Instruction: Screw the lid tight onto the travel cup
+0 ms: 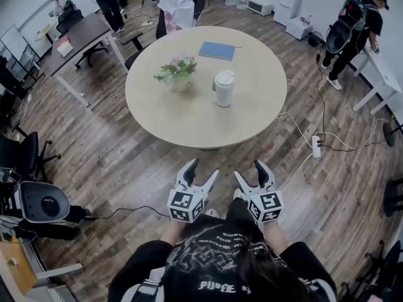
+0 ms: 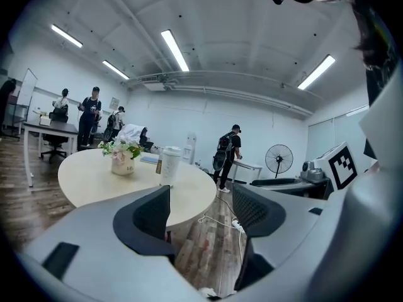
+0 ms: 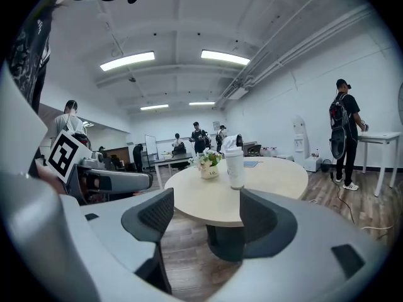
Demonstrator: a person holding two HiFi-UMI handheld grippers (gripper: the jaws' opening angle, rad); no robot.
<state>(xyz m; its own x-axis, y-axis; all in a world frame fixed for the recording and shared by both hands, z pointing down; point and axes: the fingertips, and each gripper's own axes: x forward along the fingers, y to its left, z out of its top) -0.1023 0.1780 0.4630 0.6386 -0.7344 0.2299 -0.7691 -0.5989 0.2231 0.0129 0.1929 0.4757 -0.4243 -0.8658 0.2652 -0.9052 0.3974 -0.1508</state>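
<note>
Standing upright on the round table (image 1: 189, 118), the travel cup (image 1: 225, 88) lies at 12 o'clock, well beyond left gripper (image 1: 203, 168) and right gripper (image 1: 250, 168); both gape empty, about equally near.

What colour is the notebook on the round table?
The notebook is blue, clearest in the head view.

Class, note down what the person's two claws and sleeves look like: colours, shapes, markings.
The left claw and right claw match: each has a pale grey body, two tapering fingers lined with dark textured pads, and a white cube bearing black square markers. The person wears a black top with pale print and black sleeves.
</note>
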